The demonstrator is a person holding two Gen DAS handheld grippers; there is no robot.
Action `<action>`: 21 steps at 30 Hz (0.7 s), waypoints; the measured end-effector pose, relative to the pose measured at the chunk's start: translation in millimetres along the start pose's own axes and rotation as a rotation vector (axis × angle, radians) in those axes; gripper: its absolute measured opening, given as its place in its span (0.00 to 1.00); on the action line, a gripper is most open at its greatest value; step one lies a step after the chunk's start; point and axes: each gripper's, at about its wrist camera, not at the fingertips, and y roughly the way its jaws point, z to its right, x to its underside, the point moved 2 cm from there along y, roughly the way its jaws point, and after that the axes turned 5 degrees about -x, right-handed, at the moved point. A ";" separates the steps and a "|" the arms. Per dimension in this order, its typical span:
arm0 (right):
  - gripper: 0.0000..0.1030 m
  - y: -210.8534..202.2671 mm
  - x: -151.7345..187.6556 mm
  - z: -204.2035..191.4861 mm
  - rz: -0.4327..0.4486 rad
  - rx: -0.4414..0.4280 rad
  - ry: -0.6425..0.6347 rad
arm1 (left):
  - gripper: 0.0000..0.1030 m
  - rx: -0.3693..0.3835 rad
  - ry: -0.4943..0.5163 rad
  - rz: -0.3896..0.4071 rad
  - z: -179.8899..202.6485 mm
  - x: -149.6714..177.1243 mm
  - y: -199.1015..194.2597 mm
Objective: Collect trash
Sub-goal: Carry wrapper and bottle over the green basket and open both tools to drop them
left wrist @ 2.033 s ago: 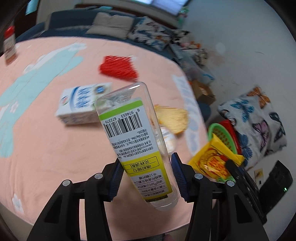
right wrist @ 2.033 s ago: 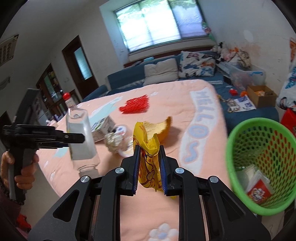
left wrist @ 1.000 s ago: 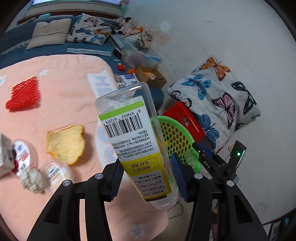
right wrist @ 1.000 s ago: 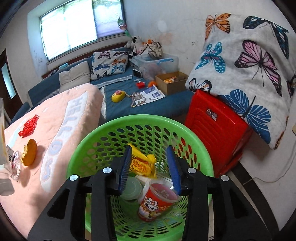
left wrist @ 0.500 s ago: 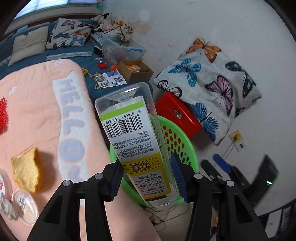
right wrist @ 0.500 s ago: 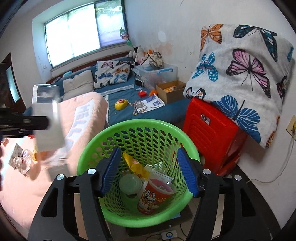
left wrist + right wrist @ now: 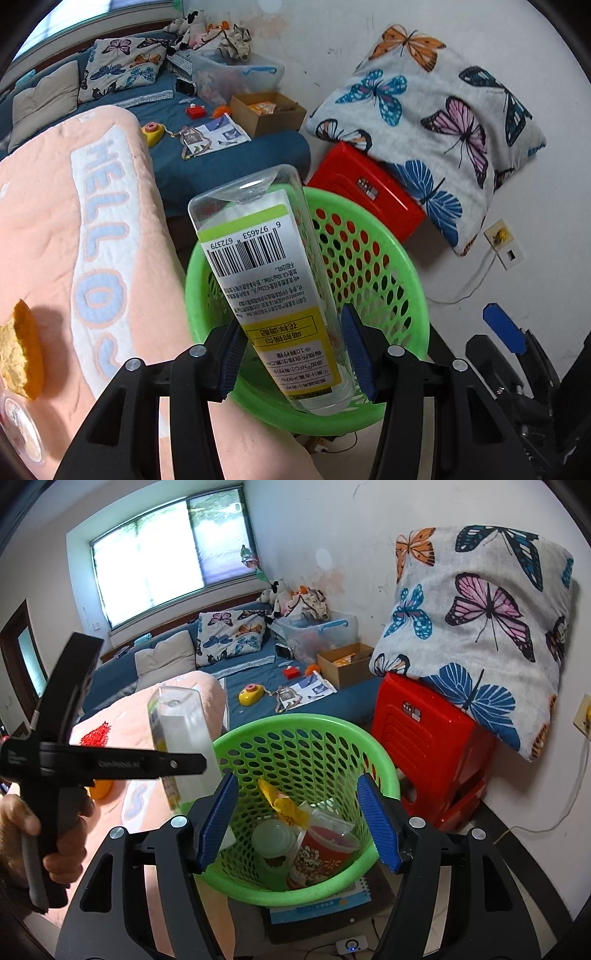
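Left wrist view: we see the bottle (image 7: 273,280) pinched between the blue pads (image 7: 229,360) of the left gripper (image 7: 291,354). Its long axis runs up and away from the jaws, tilted slightly left. The flat clear base points away from the camera; the neck end lies nearest the lens, and its cap, if any, is hidden below the pads. The label reads upside down, barcode toward the base. The bottle hangs over the near left rim of the basket (image 7: 413,280), between the basket and the pink blanket (image 7: 55,229).

Right wrist view: we see the same bottle (image 7: 184,746) side on, nearly upright, its lower end hidden behind the left gripper (image 7: 177,764) and the right pad (image 7: 216,816). A hand (image 7: 51,834) grips the left tool's handle. The right gripper (image 7: 297,819) has just been opening; its jaws stand spread over the basket (image 7: 380,768) with nothing between them. Inside the basket we make out a yellow wrapper (image 7: 284,805), a green lid (image 7: 275,838) and a red cup (image 7: 325,853); other contents are too overlapped to identify. The basket floor and what lies beneath it are partly cut off by the gripper frame.
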 end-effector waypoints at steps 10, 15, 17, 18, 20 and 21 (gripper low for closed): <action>0.65 -0.4 3.8 3.2 -0.002 -0.003 0.013 | 0.48 -0.018 0.027 -0.029 8.2 5.7 14.4; 0.65 -1.1 6.4 0.8 -0.003 -0.007 0.010 | 0.56 -0.018 0.037 -0.026 10.0 7.0 13.3; 0.65 -1.6 6.4 -1.4 -0.002 -0.009 0.008 | 0.63 -0.023 0.046 -0.016 10.3 7.8 9.2; 0.65 -2.2 6.2 -2.4 0.000 -0.010 0.006 | 0.63 -0.022 0.049 -0.011 9.7 8.7 6.2; 0.65 -3.2 5.3 -4.9 0.001 -0.015 0.003 | 0.63 -0.016 0.050 -0.004 7.2 10.8 0.4; 0.65 -3.7 5.0 -6.6 0.001 -0.017 0.001 | 0.63 -0.015 0.050 0.000 5.0 12.1 -3.6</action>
